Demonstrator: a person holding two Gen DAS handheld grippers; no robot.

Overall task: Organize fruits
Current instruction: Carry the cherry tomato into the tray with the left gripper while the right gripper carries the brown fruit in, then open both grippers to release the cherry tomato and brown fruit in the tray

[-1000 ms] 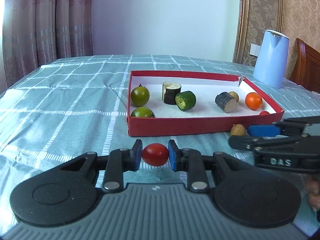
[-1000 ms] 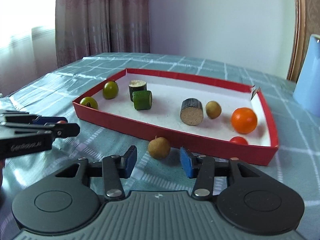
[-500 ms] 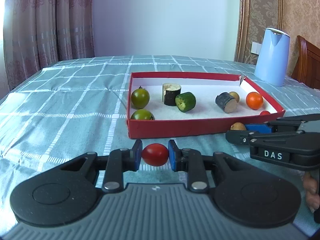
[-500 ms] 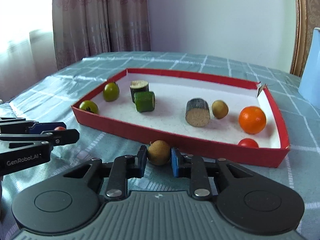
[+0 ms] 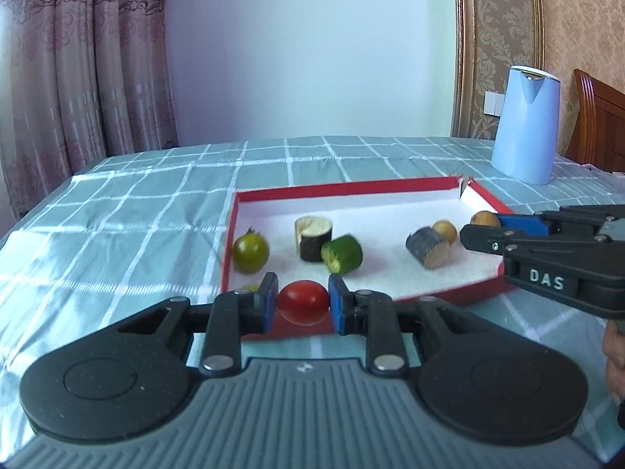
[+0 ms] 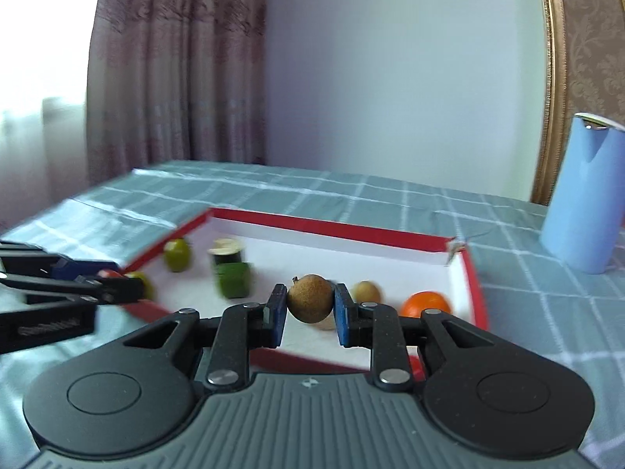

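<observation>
My left gripper (image 5: 303, 304) is shut on a red cherry tomato (image 5: 303, 301) and holds it above the near wall of the red box (image 5: 343, 189). My right gripper (image 6: 309, 308) is shut on a brown longan (image 6: 310, 303) and holds it over the box (image 6: 328, 228). In the box lie a green tomato (image 5: 250, 252), two dark cylinder pieces (image 5: 312, 237), a green cucumber piece (image 5: 342, 254), another longan (image 5: 445, 230) and an orange (image 6: 425, 303). The right gripper also shows in the left wrist view (image 5: 478, 226), with its longan (image 5: 483, 218).
A light blue kettle (image 5: 525, 125) stands at the back right of the table with the teal checked cloth (image 5: 136, 203). A wooden chair (image 5: 597, 117) is behind it. Curtains hang at the far left.
My right gripper closed on the longan and lifted it from the cloth over the box. My left gripper rose with the tomato and moved towards the box.
</observation>
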